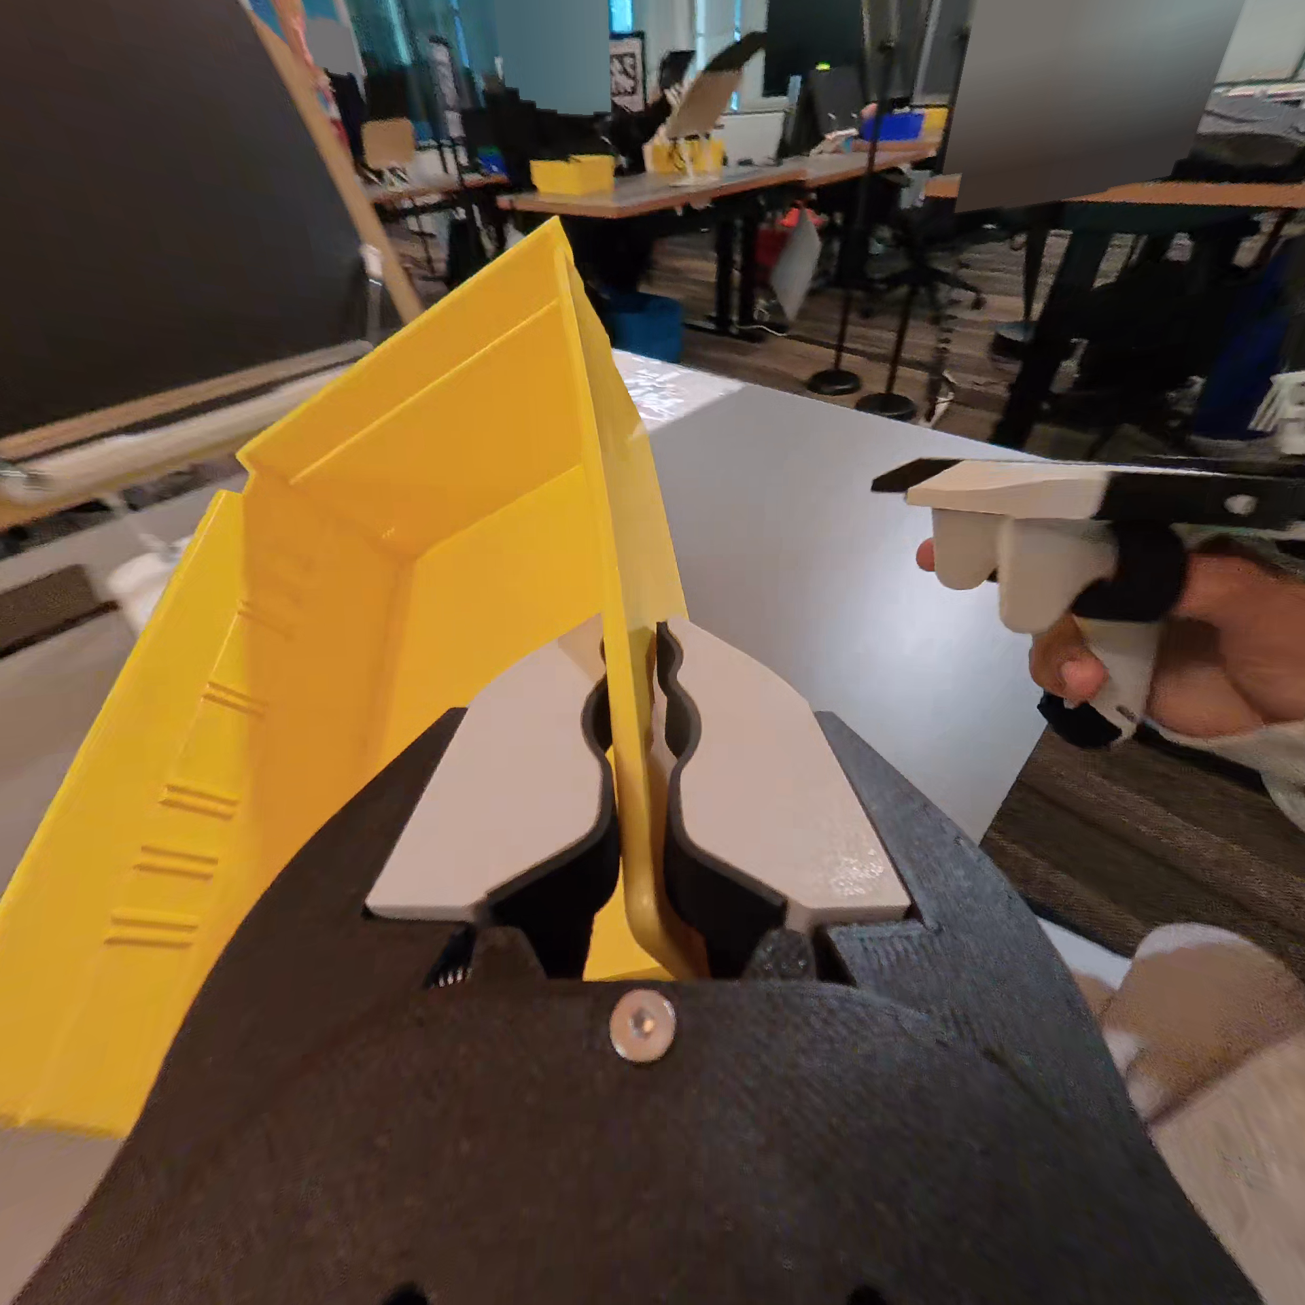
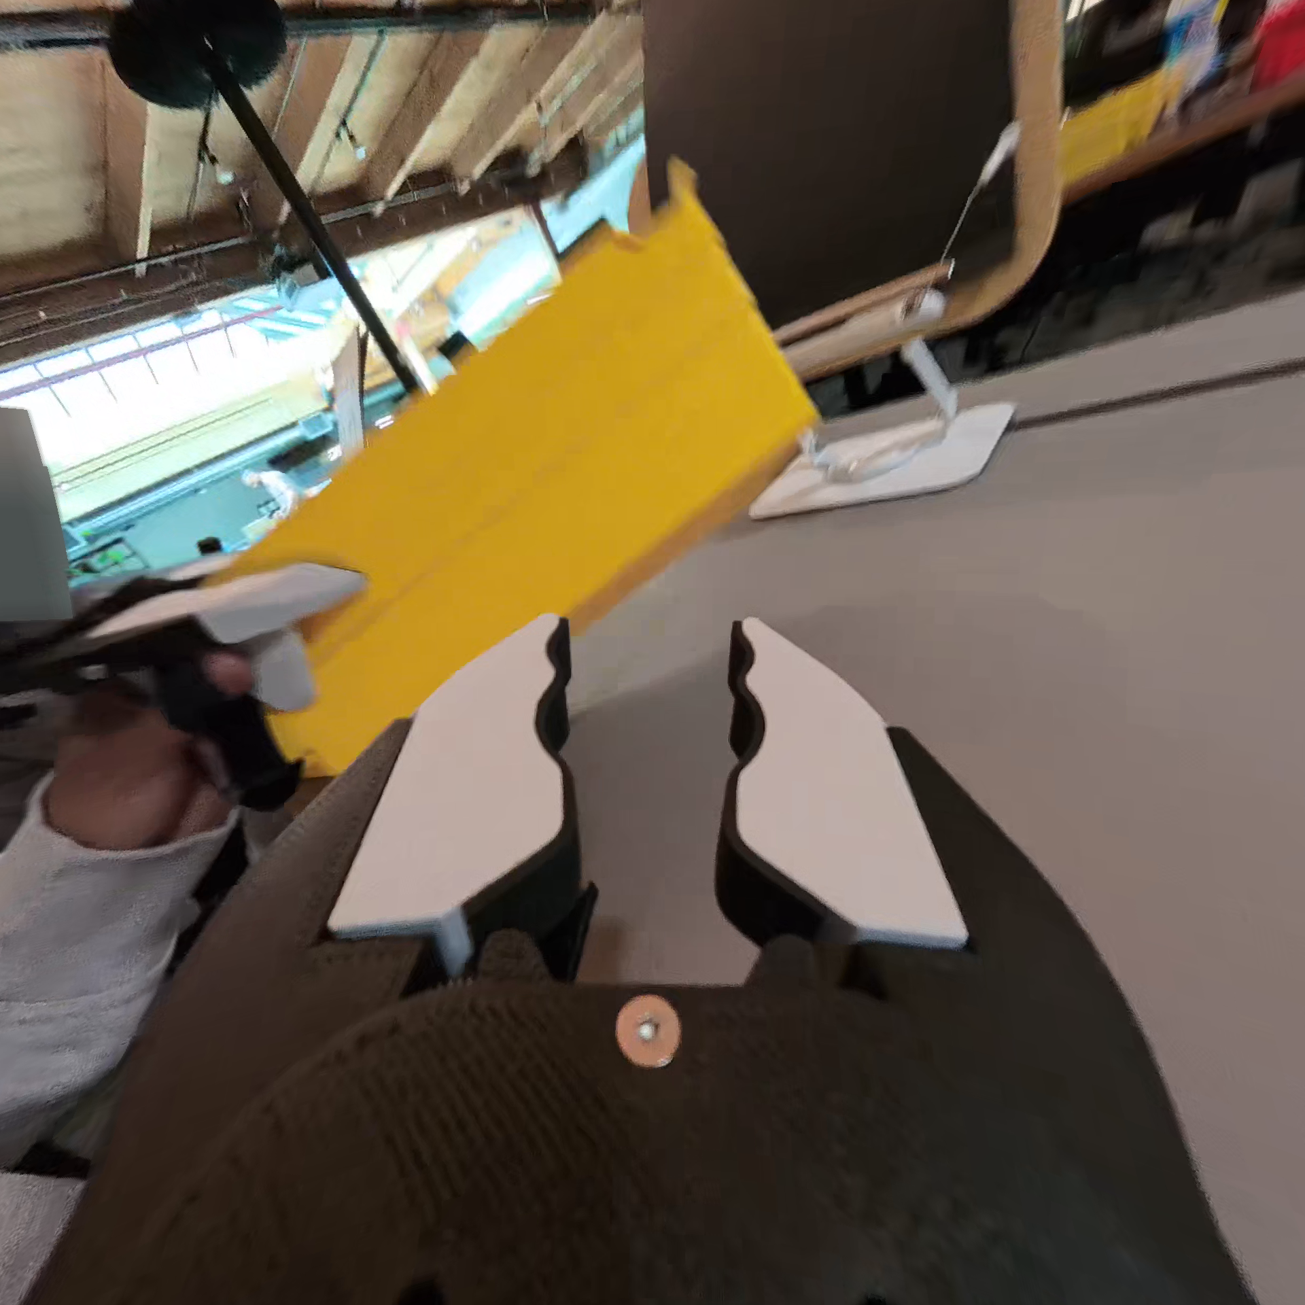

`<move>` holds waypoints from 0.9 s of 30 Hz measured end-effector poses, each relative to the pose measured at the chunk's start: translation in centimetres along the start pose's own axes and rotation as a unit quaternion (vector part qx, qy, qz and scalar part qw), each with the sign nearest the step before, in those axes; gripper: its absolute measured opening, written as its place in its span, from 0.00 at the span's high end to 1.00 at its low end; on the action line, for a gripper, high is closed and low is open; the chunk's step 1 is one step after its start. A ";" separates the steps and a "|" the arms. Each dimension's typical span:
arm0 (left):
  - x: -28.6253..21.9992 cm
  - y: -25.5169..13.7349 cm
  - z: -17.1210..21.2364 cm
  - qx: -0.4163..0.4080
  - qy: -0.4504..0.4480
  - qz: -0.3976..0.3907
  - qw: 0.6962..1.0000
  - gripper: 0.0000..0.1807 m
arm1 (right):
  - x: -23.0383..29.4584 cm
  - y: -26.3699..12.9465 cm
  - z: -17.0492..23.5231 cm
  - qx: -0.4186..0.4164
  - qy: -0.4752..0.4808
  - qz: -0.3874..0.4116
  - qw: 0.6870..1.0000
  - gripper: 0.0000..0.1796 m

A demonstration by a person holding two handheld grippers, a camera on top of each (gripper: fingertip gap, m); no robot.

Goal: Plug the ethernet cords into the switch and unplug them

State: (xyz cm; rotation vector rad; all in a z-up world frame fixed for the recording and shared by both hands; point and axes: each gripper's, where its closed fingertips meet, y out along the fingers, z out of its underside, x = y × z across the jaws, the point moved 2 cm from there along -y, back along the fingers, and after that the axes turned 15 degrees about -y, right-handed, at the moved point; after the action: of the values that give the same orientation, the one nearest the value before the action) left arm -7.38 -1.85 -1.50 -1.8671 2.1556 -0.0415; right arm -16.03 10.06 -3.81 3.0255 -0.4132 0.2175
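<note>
My left gripper (image 1: pixel 635 635) is shut on the side wall of a yellow plastic bin (image 1: pixel 367 635) and holds it tilted above the grey table (image 1: pixel 812 508). The inside of the bin that shows is empty. In the right wrist view the same yellow bin (image 2: pixel 537 480) hangs tilted at the left, with the left gripper (image 2: pixel 339 593) clamped on its edge. My right gripper (image 2: pixel 646 628) is open and empty over the table (image 2: pixel 988 600); it also shows in the left wrist view (image 1: pixel 918 487) at the right, held by a hand. No ethernet cords or switch are in view.
A dark monitor (image 2: pixel 833 141) on a white stand (image 2: pixel 897 459) sits at the back of the table. The table's right edge (image 1: pixel 1017 777) drops to a wood floor. Desks with yellow and blue bins (image 1: pixel 572 173) stand farther off. A black pole (image 2: pixel 304 205) rises behind the bin.
</note>
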 end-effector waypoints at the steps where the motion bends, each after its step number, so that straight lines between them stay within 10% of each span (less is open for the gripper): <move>1: -0.7 2.0 0.6 0.007 -0.006 0.008 1.000 0.97 | 0.1 -0.5 -0.6 -0.015 -0.024 0.004 1.000 0.75; 13: -7.3 17.6 6.5 0.091 0.100 0.054 0.989 0.97 | 0.1 -0.9 -2.2 -0.036 -0.113 0.033 0.992 0.62; 27: -6.3 11.9 5.1 0.099 -0.084 0.181 0.975 0.78 | -2.9 -0.8 -1.0 0.007 -0.144 0.073 0.987 0.59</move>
State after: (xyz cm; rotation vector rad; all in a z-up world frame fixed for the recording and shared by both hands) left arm -16.93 7.02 -7.65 -1.3009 2.2447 -0.0215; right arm -18.66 11.68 -3.32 3.0473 -0.6572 -0.2136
